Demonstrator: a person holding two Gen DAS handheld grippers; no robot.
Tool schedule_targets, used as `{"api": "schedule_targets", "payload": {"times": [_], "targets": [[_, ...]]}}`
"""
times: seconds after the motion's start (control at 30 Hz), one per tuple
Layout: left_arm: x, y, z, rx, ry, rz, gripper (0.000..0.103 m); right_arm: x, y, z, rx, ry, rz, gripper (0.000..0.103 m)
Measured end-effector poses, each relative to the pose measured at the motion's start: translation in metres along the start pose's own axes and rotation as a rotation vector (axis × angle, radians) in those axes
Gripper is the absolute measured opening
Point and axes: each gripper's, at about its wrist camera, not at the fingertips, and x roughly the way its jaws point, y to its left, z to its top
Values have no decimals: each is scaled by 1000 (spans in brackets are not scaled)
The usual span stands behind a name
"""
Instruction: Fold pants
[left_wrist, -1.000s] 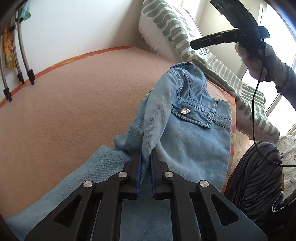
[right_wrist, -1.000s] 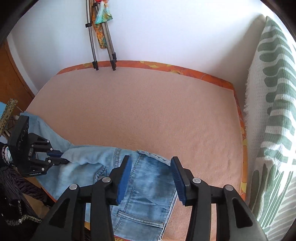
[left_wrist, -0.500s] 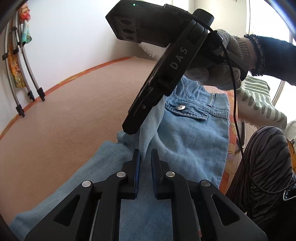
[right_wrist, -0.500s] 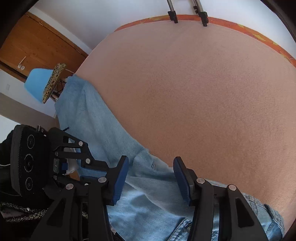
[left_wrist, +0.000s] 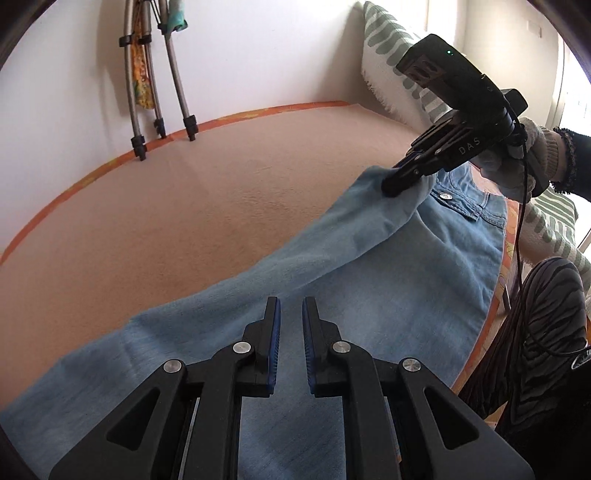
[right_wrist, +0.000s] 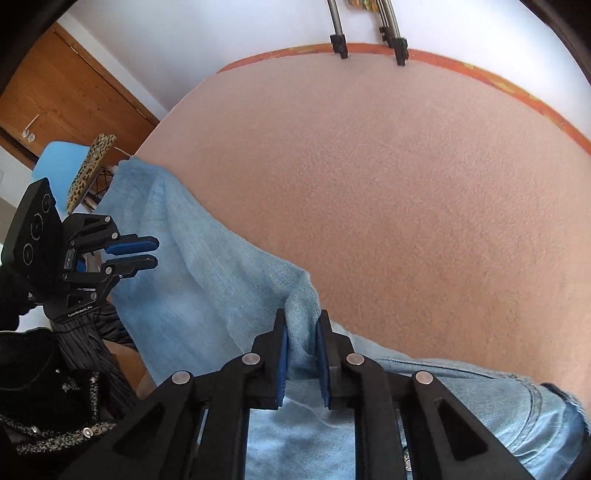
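Observation:
Light blue jeans (left_wrist: 369, 280) lie along the near edge of a bed with a pinkish-beige cover (left_wrist: 192, 206). One leg is folded over the other. My right gripper (right_wrist: 301, 325) is shut on a raised fold of the jeans (right_wrist: 207, 266) near the thigh; it also shows in the left wrist view (left_wrist: 399, 181), pinching the cloth close to the button pocket (left_wrist: 461, 201). My left gripper (left_wrist: 290, 314) hovers over the leg with its jaws a little apart and nothing between them; it also shows in the right wrist view (right_wrist: 147, 253).
A green-and-white patterned pillow (left_wrist: 391, 62) stands at the head of the bed. Metal legs (left_wrist: 162, 81) of a rack lean on the white wall. A wooden door (right_wrist: 62, 99) and a blue chair (right_wrist: 59, 158) stand past the foot. My striped dark clothing (left_wrist: 546, 332) is at the bed's edge.
My left gripper let go of the jeans and its jaws parted slightly. My right gripper came down, closed on the fold and lifted it across toward the waist.

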Motion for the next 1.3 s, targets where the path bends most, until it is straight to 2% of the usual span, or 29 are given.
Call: {"api": "schedule_targets", "payload": {"times": [0.13, 0.2, 0.3, 0.33, 0.37, 0.43, 0.5, 0.63, 0.77, 0.83, 0.93, 1.17, 1.2, 1.23, 1.27, 1.3], "targets": [[6, 10, 7, -58, -32, 9, 11, -21, 13, 32, -114, -158, -213, 9], [16, 18, 11, -89, -24, 3, 11, -8, 19, 47, -193, -156, -307, 9], [31, 29, 13, -134, 1, 24, 11, 19, 8, 61, -195, -83, -324, 14], [35, 34, 13, -154, 15, 22, 11, 22, 3, 64, -195, -71, -342, 25], [37, 37, 12, -166, 21, 39, 11, 18, -4, 65, -180, -90, -372, 35], [37, 41, 12, -181, 20, 41, 10, -5, -24, 62, -85, -147, -356, 37], [33, 39, 15, -184, 11, 30, 11, -37, -50, 48, 22, -196, -312, 38], [30, 19, 29, -154, -22, -35, 11, -93, -99, -11, 229, -304, -363, 73], [43, -5, 47, -100, -32, -98, 15, -125, -156, -85, 492, -351, -366, 76], [53, -15, 50, -82, -18, -119, 15, -129, -181, -115, 609, -365, -301, 81], [67, -19, 51, -88, 6, -132, 15, -122, -202, -139, 684, -372, -204, 82], [79, -12, 48, -103, 39, -86, 15, -85, -200, -124, 637, -325, -122, 79], [79, -12, 48, -102, 41, -84, 15, -82, -197, -122, 625, -323, -117, 73], [80, -13, 47, -97, 42, -77, 15, -81, -191, -121, 610, -331, -136, 60], [80, -14, 47, -94, 43, -72, 15, -80, -187, -120, 608, -322, -124, 35], [80, -15, 46, -91, 42, -69, 15, -80, -184, -121, 618, -320, -101, 26]]}}
